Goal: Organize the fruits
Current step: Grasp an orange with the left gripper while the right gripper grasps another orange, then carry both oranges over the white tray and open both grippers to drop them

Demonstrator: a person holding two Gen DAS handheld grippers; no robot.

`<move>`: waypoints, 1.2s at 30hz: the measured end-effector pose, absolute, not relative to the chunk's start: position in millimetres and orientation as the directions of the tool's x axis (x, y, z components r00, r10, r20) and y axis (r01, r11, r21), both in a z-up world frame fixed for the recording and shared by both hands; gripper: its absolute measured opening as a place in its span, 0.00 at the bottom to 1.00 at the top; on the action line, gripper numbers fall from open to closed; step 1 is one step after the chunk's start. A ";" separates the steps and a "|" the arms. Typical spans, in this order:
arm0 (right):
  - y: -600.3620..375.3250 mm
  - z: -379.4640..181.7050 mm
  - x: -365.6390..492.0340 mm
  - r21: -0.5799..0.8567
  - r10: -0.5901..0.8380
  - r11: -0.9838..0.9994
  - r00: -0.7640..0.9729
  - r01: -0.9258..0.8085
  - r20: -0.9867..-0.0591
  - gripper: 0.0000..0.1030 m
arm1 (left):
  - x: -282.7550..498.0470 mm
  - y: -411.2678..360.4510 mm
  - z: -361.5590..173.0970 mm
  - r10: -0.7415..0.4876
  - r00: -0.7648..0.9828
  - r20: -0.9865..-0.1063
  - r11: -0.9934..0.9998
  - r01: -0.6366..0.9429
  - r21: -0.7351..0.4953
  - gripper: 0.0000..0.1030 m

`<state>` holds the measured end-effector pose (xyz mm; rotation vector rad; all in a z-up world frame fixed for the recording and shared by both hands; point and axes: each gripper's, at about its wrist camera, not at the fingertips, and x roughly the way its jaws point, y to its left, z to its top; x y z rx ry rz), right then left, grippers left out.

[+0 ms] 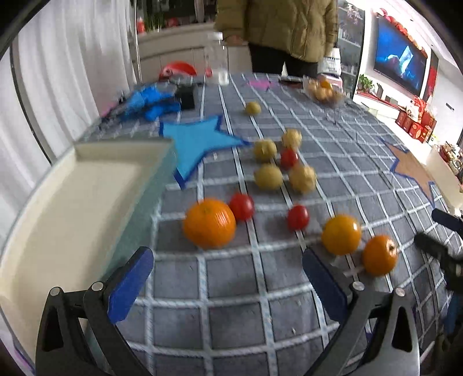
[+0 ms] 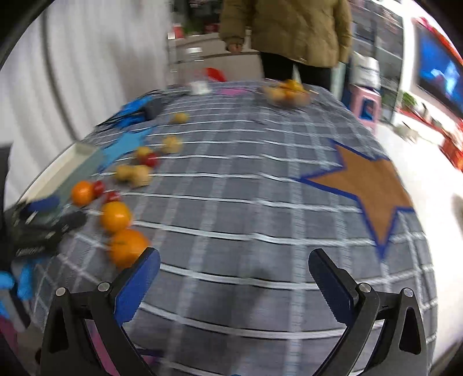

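Loose fruit lies on a grey checked tablecloth (image 1: 231, 283). In the left wrist view three oranges show: a large one (image 1: 209, 223) and two smaller ones (image 1: 341, 235) (image 1: 379, 255). Three red tomatoes (image 1: 242, 206) (image 1: 298, 217) (image 1: 288, 158) and several yellow fruits (image 1: 268, 176) lie behind them. A cream tray (image 1: 69, 202) stands at the left. My left gripper (image 1: 228, 277) is open and empty, low over the cloth in front of the large orange. My right gripper (image 2: 234, 274) is open and empty; an orange (image 2: 127, 250) lies beside its left fingertip (image 2: 144, 269).
A person in a tan jacket (image 1: 277, 26) stands at the table's far side. A bowl of fruit (image 1: 322, 91), a clear bottle (image 1: 217, 57) and blue gloves (image 1: 150, 101) sit at the far end. A blue star (image 1: 196, 141) and a brown star (image 2: 370, 185) mark the cloth.
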<state>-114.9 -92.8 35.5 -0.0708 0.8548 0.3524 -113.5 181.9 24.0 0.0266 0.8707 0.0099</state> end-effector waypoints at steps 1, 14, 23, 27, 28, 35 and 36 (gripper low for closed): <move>-82.8 35.6 -116.1 0.079 0.294 0.929 0.595 -0.361 -0.748 1.00 | -112.6 181.8 25.5 0.026 0.653 -0.757 0.999 0.004 0.038 1.00; -13.6 16.6 -117.9 0.007 0.318 0.865 0.535 -0.502 -0.783 0.73 | -90.2 191.1 10.2 -0.023 0.612 -0.790 1.000 0.014 -0.018 0.51; -24.9 18.9 -118.6 0.075 0.351 0.878 0.530 -0.472 -0.772 0.37 | -107.0 188.0 13.7 -0.060 0.617 -0.784 0.998 0.045 -0.042 0.42; -35.2 23.6 -120.5 0.094 0.351 0.888 0.531 -0.450 -0.771 0.37 | -120.0 183.1 20.7 -0.069 0.630 -0.774 0.997 0.064 -0.038 0.42; -36.7 24.7 -121.0 0.097 0.351 0.890 0.531 -0.446 -0.771 0.37 | -123.6 181.5 23.3 -0.072 0.635 -0.769 0.997 0.070 -0.035 0.42; -43.7 31.6 -122.0 0.132 0.359 0.897 0.522 -0.421 -0.774 0.37 | -138.8 181.4 43.4 -0.085 0.667 -0.740 0.996 0.081 -0.042 0.42; -42.9 33.4 -122.4 0.136 0.361 0.897 0.521 -0.420 -0.774 0.37 | -140.7 182.6 46.0 -0.085 0.671 -0.736 0.996 0.079 -0.043 0.42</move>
